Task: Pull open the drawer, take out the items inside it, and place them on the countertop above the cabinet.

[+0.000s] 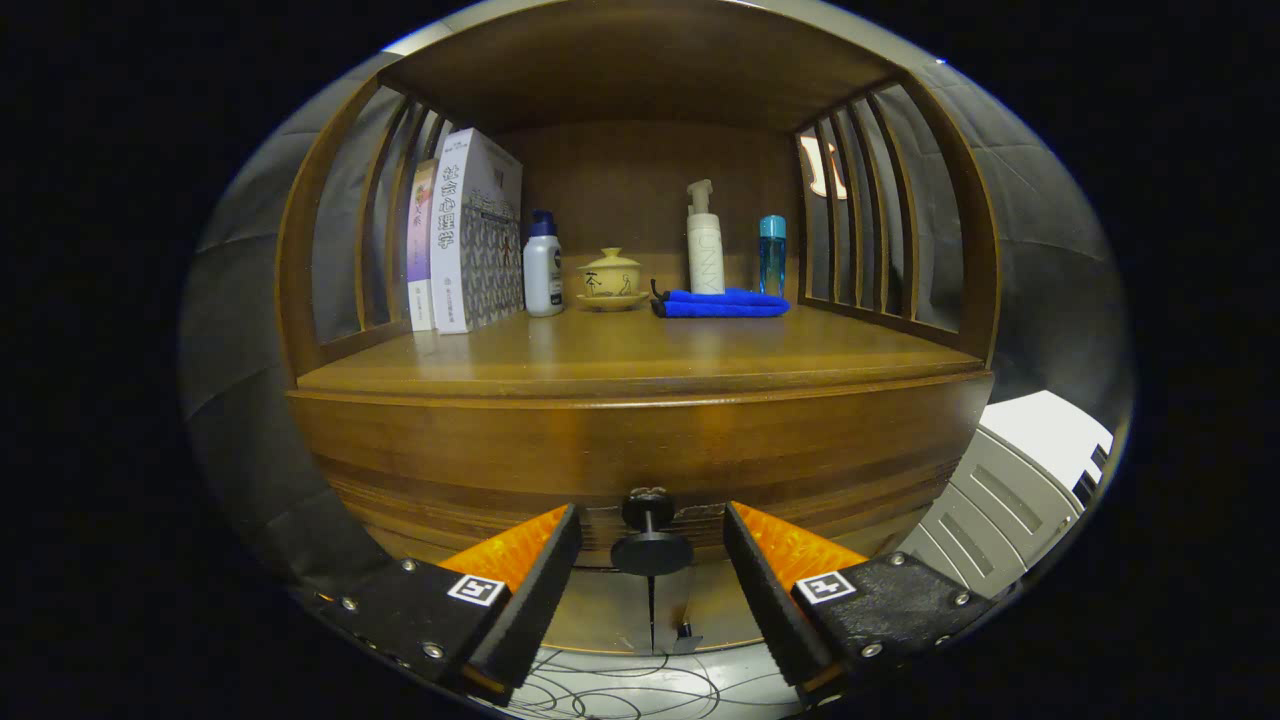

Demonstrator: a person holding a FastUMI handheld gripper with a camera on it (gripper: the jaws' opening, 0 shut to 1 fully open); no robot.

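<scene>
the gripper (650, 570) is spread wide, its fingers flanking the black knob (651, 545) at the middle of the drawer (640, 460) front, touching neither side. close squarely on the knob's stem (not its cap), then pull straight back, level with the countertop (640, 355) edge.

Wooden countertop (640, 365), books (465, 235), white bottle (543, 268), lidded cup (611, 278), blue cloth (722, 303), two bottles behind
</scene>
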